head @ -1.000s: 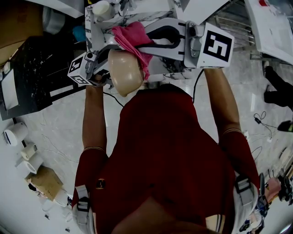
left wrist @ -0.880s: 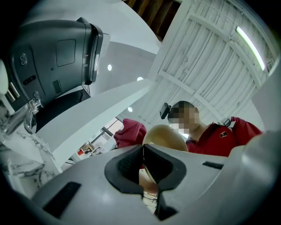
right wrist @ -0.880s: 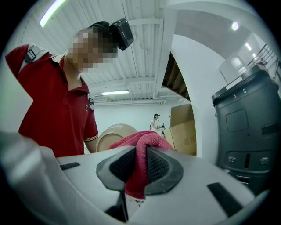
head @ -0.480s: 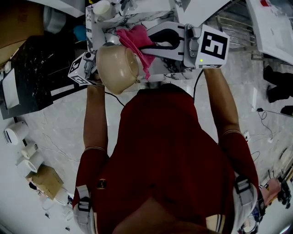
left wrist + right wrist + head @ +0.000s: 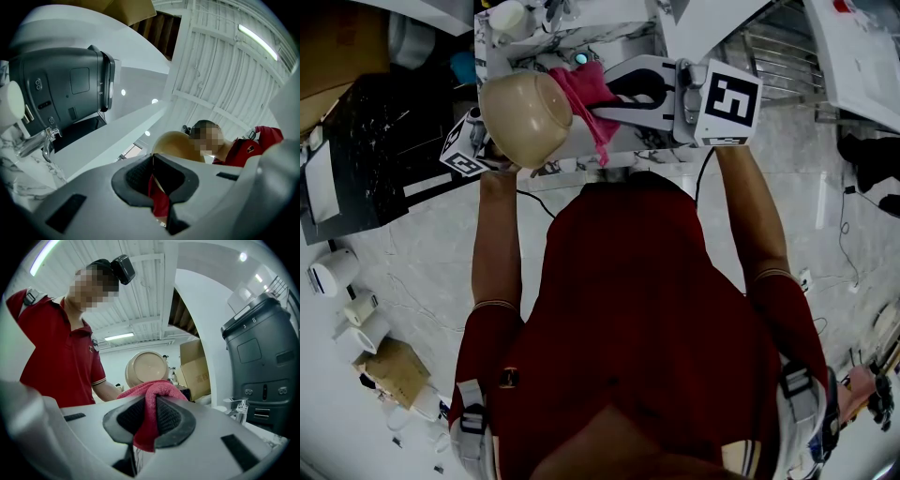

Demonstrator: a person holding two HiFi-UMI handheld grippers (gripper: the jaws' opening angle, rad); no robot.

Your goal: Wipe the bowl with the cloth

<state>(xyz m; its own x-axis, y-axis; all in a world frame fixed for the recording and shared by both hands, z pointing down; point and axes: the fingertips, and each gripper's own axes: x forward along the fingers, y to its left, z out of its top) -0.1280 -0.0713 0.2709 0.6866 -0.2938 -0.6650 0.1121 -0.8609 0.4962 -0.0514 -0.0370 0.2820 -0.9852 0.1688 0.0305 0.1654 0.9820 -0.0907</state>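
Observation:
My left gripper (image 5: 152, 161) is shut on the rim of a tan bowl (image 5: 525, 117), held up above the marble counter (image 5: 581, 37). In the head view the bowl's rounded outside faces up. Its opening (image 5: 146, 369) faces my right gripper (image 5: 149, 408), which is shut on a bunched red cloth (image 5: 152, 394). The cloth (image 5: 586, 94) lies right against the bowl's right edge; I cannot tell whether they touch. Most of the left gripper is hidden behind the bowl in the head view; only its marker cube (image 5: 464, 150) shows.
A dark appliance (image 5: 61, 93) and a chrome faucet (image 5: 37, 140) stand on the counter. A white cup (image 5: 508, 17) sits at its far end. Cardboard boxes (image 5: 199, 371) are behind. Paper rolls (image 5: 356, 319) lie on the floor at the left, a metal rack (image 5: 787, 56) at the right.
The bowl has swung up and left in the head view and tipped so its outside faces up. The right gripper with the cloth has shifted slightly left, staying beside the bowl.

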